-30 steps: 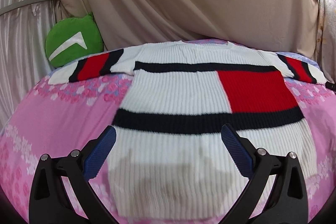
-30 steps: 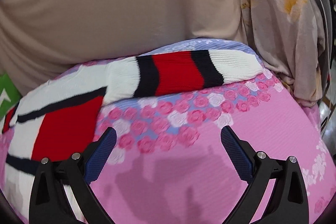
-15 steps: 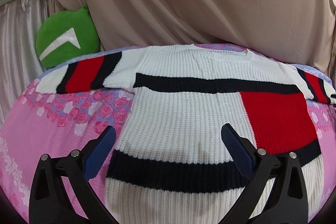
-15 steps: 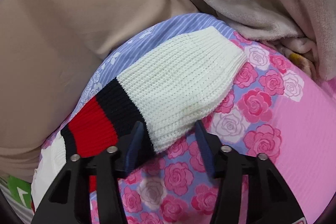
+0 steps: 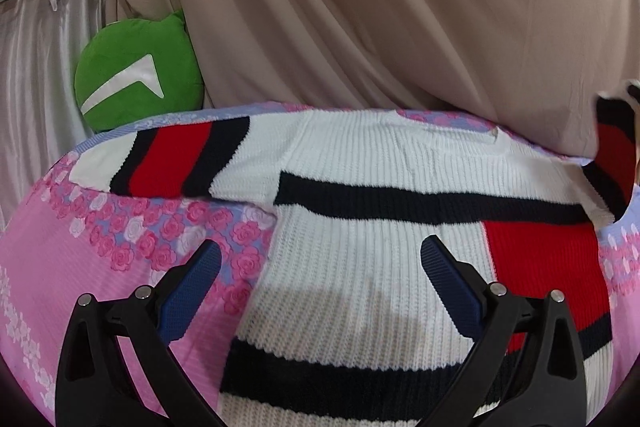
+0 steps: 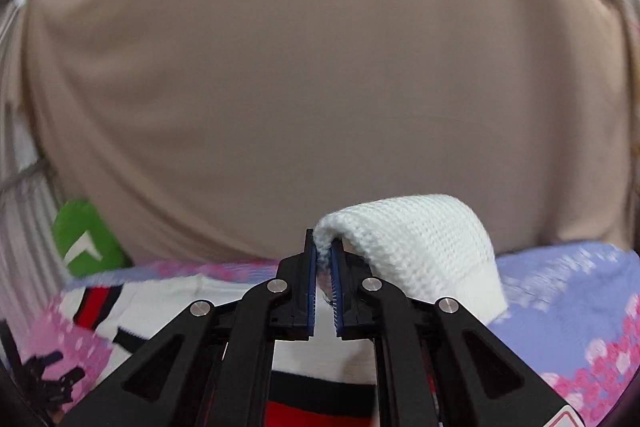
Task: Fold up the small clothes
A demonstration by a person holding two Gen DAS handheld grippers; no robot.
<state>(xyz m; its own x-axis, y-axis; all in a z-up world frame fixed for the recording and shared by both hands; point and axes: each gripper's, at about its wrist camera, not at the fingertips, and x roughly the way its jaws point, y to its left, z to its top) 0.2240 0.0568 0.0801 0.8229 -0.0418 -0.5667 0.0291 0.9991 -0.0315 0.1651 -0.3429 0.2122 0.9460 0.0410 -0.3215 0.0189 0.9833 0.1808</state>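
Observation:
A white knit sweater (image 5: 360, 247) with black stripes and a red block lies flat on the pink floral bed sheet (image 5: 80, 287). Its left sleeve (image 5: 168, 159) lies spread out to the left. My left gripper (image 5: 320, 267) is open and empty, low over the sweater's left side. My right gripper (image 6: 323, 259) is shut on the white cuff of the right sleeve (image 6: 420, 247) and holds it lifted off the bed. The raised right sleeve (image 5: 612, 147) also shows at the right edge of the left wrist view.
A green cushion (image 5: 136, 87) sits at the back left against a beige draped cloth (image 5: 400, 7), which runs along the far side of the bed. The cushion also shows in the right wrist view (image 6: 84, 243). Silvery curtain (image 5: 32, 67) hangs at left.
My right gripper closed on the right sleeve's cuff and lifted it up off the bed. My left gripper moved forward and left over the sweater, staying open.

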